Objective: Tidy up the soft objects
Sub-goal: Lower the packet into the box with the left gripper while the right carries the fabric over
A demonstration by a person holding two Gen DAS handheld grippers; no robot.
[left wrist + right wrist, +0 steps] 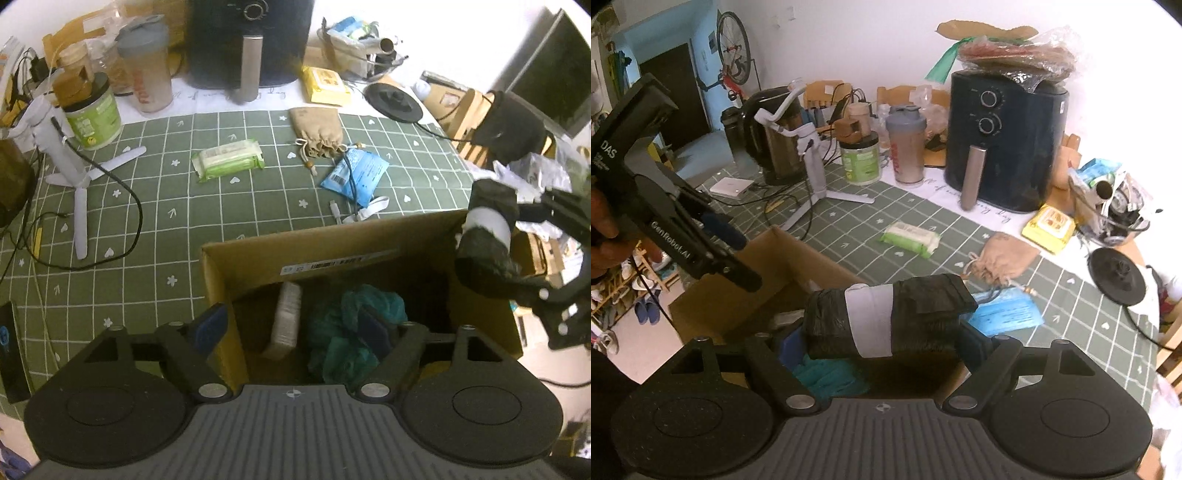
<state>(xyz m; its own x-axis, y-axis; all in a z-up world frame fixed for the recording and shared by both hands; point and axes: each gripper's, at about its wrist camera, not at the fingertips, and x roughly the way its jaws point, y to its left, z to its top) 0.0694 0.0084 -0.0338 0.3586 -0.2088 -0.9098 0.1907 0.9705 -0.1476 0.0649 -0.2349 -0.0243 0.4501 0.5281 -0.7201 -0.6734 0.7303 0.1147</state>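
The right claw [882, 325] is gripping the black roll [886, 317] to box it, while the left claw [295, 325] is hanging wide and empty over the cardboard box's [258, 258] teal cloth [347, 339]

Two wipe packs [228, 159] [325, 85], one box [295, 254]

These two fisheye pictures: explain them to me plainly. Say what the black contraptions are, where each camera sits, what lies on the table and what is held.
A person holds a two-finger gripper in each hand; each carries a camera looking along its fingers. The left-wrist view shows the left gripper open over a cardboard box holding a teal cloth and a pale packet. The right-wrist view shows the right gripper clamped on a black roll with a white band, above the box. On the green checked cloth lie a green wipes pack, a tan drawstring pouch and a blue packet, with an air fryer behind.
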